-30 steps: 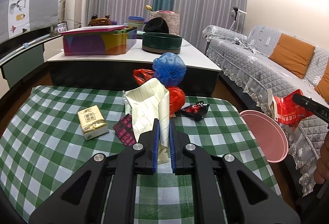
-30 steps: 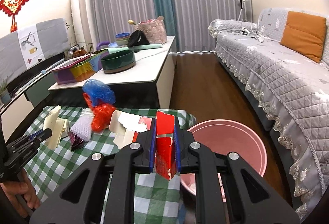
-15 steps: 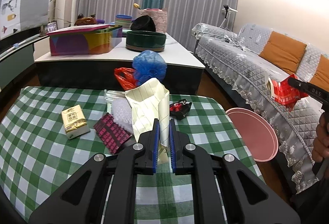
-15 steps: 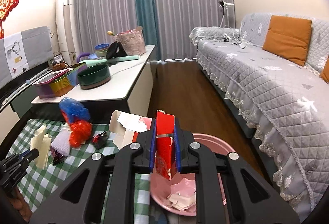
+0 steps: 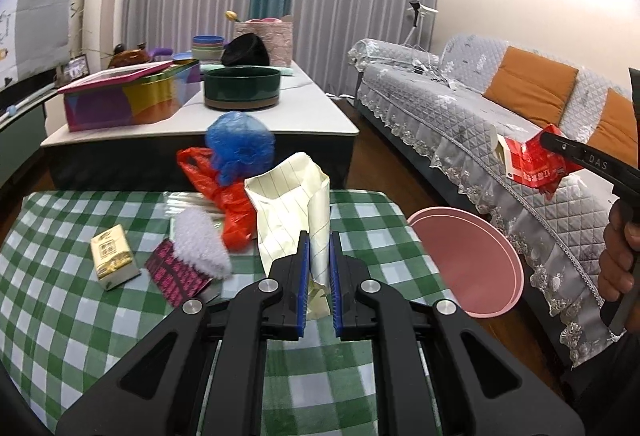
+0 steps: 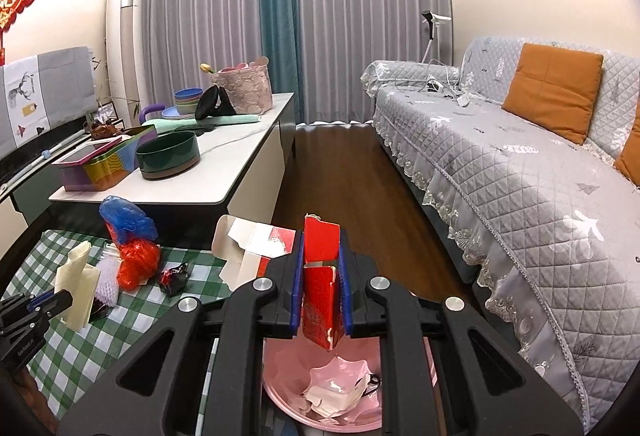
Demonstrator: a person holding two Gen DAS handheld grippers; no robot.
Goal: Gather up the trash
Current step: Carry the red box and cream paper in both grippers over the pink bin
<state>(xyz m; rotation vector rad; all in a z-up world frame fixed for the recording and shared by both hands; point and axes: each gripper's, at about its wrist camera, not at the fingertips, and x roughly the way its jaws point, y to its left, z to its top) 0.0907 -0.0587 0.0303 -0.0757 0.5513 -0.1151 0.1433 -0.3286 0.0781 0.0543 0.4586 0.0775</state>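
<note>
My left gripper (image 5: 319,284) is shut on a cream lined paper bag (image 5: 292,207) and holds it above the green checked table (image 5: 80,316). My right gripper (image 6: 322,300) is shut on a torn red carton (image 6: 320,288), held right over the pink bin (image 6: 352,396), which holds white scraps. The red carton (image 5: 532,163) and the pink bin (image 5: 468,264) also show at the right of the left wrist view. On the table lie a yellow box (image 5: 112,256), a dark pink packet (image 5: 176,276), white foam netting (image 5: 200,240), a red bag (image 5: 228,199) and a blue bag (image 5: 240,147).
A small black-red wrapper (image 6: 174,276) lies on the table near its far edge. A low white table (image 5: 200,123) with a coloured tin and a green bowl stands behind. A grey sofa (image 6: 520,175) runs along the right, with wooden floor between.
My right gripper has carried the red carton from beside the table to above the pink bin. My left gripper has lifted the paper bag slightly and drifted right.
</note>
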